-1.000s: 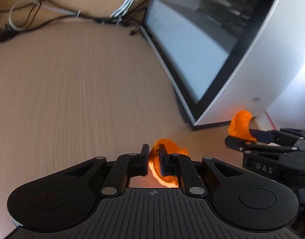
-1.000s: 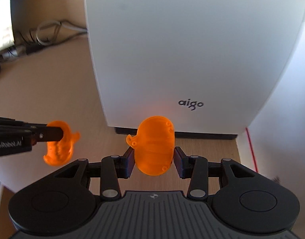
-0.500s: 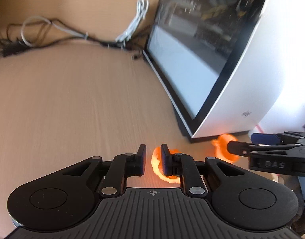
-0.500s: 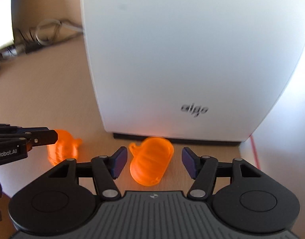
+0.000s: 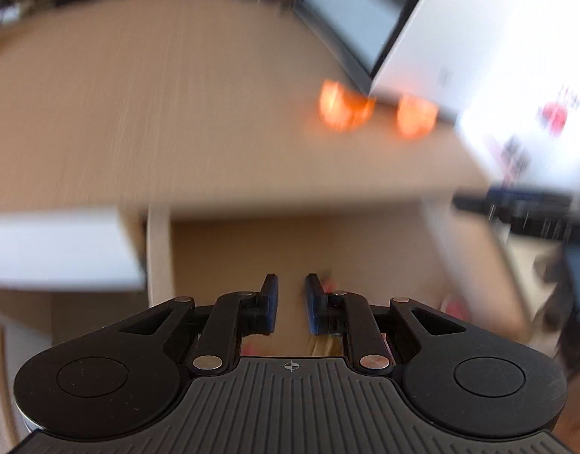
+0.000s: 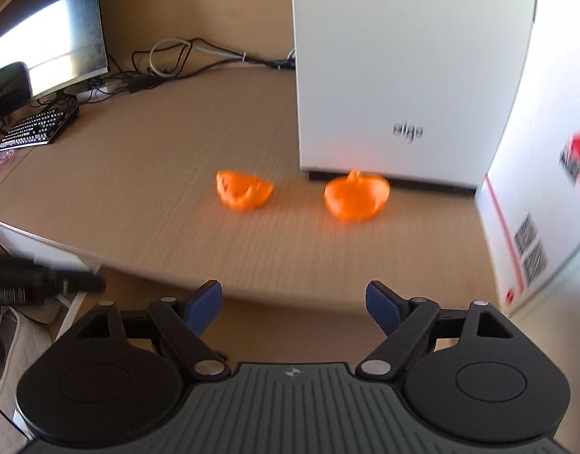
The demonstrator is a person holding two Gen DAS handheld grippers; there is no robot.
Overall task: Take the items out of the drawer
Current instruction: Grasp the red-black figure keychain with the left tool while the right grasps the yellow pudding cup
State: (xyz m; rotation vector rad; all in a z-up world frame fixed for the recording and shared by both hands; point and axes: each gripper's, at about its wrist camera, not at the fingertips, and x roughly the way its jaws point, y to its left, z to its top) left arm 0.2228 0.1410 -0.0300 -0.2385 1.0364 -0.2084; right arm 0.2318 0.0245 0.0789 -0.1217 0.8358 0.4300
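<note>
Lying on the worktop [image 6: 146, 174]: two orange items [image 6: 244, 190] [image 6: 356, 196], near the white case [image 6: 403, 68] | left claw [image 5: 291, 304] gaping narrowly, holding nothing | right claw [image 6: 293, 304] spreading wide, holding nothing.

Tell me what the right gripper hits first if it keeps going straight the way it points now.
Probably nothing right away. The right gripper is open and empty, above the near edge of the desk. Straight ahead over the desktop lies the orange piece, with the white aigo case just behind it. Height is unclear, so it might pass over the piece.
</note>
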